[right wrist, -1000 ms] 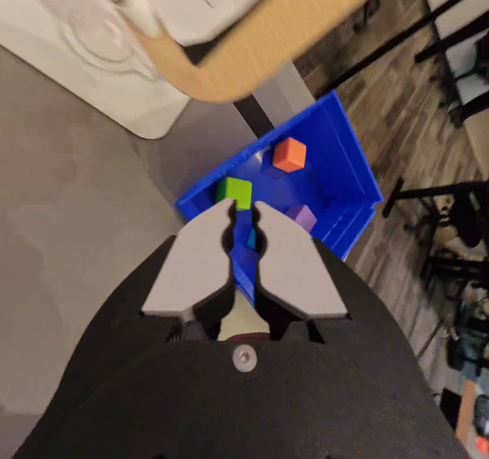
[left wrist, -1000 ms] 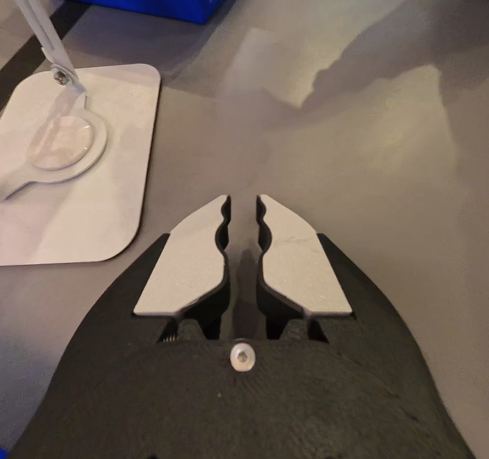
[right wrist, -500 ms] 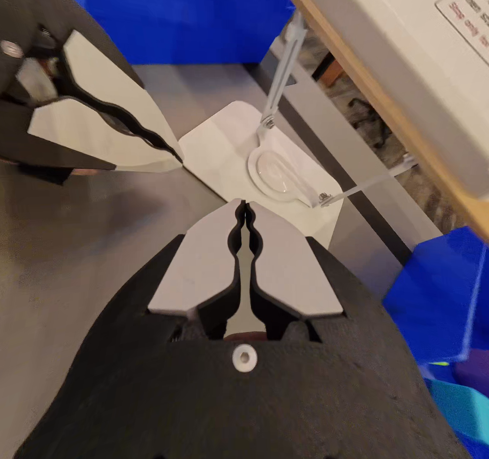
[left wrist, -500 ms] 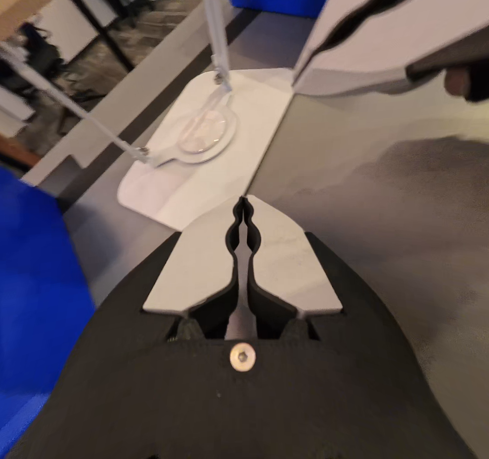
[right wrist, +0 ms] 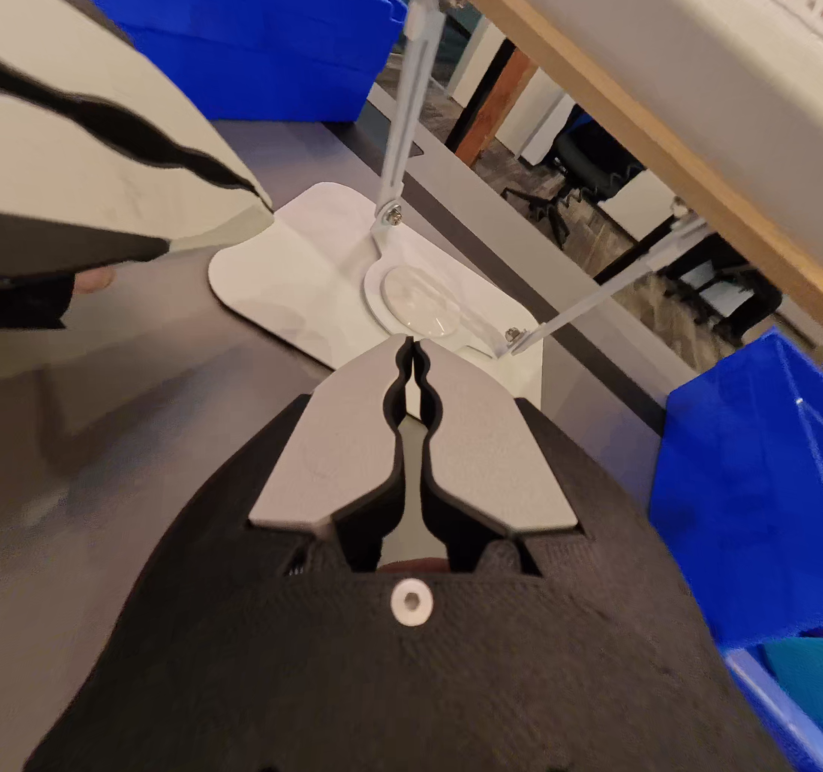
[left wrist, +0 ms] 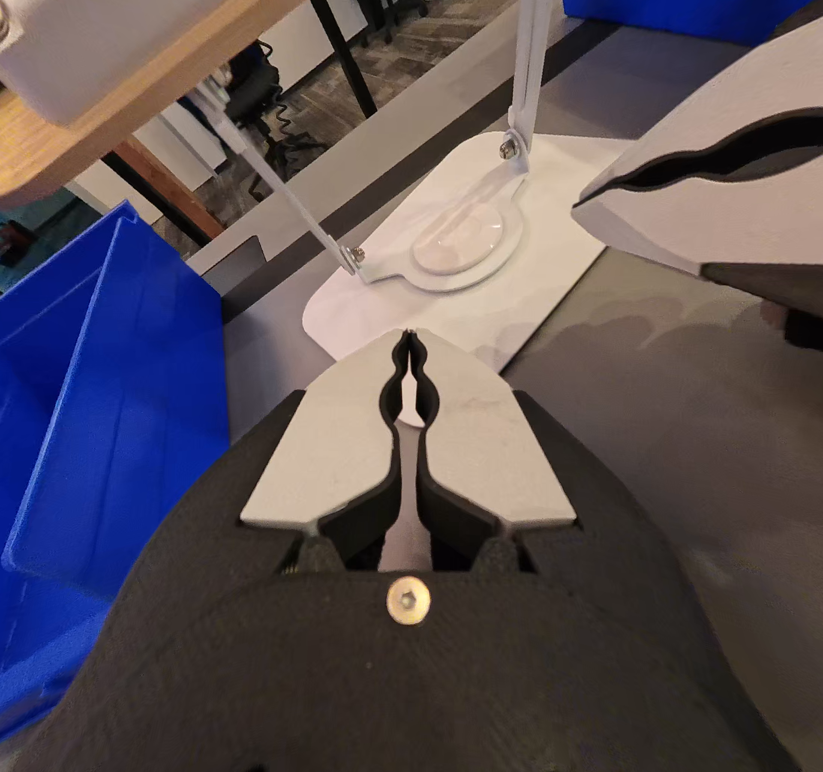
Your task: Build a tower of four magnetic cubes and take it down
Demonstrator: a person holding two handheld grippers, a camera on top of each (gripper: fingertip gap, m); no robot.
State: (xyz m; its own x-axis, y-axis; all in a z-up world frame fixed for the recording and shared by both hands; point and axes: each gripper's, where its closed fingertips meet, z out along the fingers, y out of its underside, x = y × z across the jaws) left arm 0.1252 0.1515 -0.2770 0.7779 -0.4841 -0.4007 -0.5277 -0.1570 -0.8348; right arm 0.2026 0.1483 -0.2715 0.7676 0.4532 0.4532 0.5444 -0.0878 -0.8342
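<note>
Both pairs of fingers (left wrist: 409, 341) (right wrist: 412, 341) are clenched on nothing over the bench (left wrist: 668, 439). No cubes or tower show; we judge ourselves between steps, needing a reach into a bin (right wrist: 735, 505).

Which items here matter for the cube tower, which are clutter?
Job:
- left hand-held gripper, shut, empty
- right hand-held gripper, shut, empty
- blue bin, teal block inside at its lower corner

Clutter:
- white stand base plate
- wooden table edge
- office chairs
</note>
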